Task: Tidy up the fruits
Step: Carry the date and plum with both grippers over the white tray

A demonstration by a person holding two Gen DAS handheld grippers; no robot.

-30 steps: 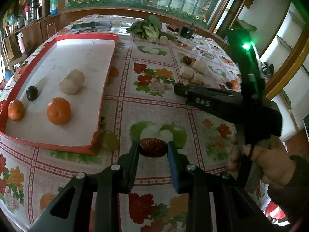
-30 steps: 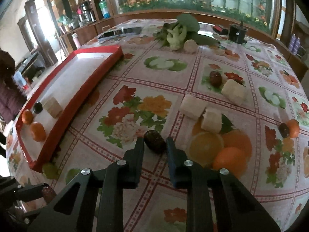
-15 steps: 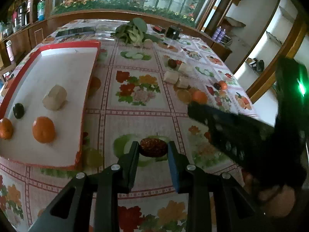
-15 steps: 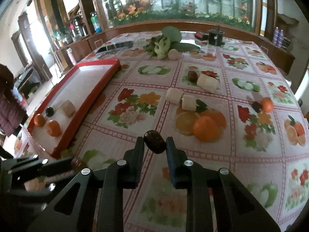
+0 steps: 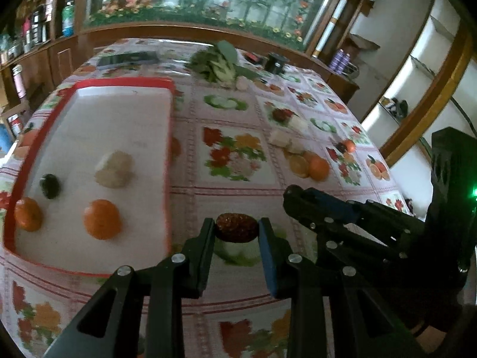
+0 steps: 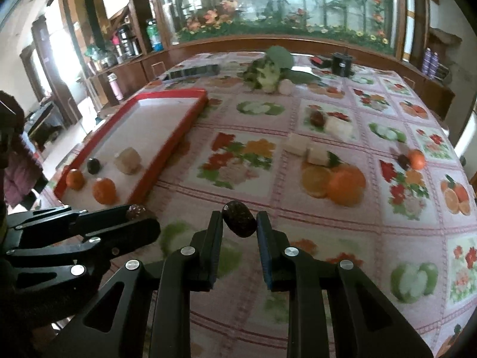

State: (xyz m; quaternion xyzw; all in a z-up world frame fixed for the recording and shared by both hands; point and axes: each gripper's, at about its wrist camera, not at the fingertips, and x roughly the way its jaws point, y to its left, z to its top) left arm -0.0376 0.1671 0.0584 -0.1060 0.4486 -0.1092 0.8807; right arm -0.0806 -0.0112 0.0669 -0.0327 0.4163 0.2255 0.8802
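Left gripper [image 5: 237, 231]: fingers clenched on a reddish-brown date [image 5: 237, 227], held clear of the bench at lower centre of the left wrist view.
Right gripper [image 6: 239, 223]: fingers clenched on a dark date [image 6: 240, 218], held at lower centre of the right wrist view.
Step in hand: judged to be carrying both dates toward the red tray [image 5: 167, 161] at the left of both views.
Method: keep both grips firm until each date is over the white tray floor; clear the raised red rim before lowering; keep the 2 grippers apart, since they sit close together here.
Placement: set the dates beside the small dark fruit [image 5: 50, 185] to group like with like; avoid the 2 oranges [image 5: 102, 218] and the pale chunk [image 5: 114, 168].
Date, left: oval, wrinkled, reddish, glossy specks.
Date, right: oval, near black, rough skin.
Remaining on bench [image 6: 238, 197]: pale chunks [image 6: 298, 144], another date [image 6: 317, 117], a small orange [image 6: 416, 159], at right of the right wrist view.
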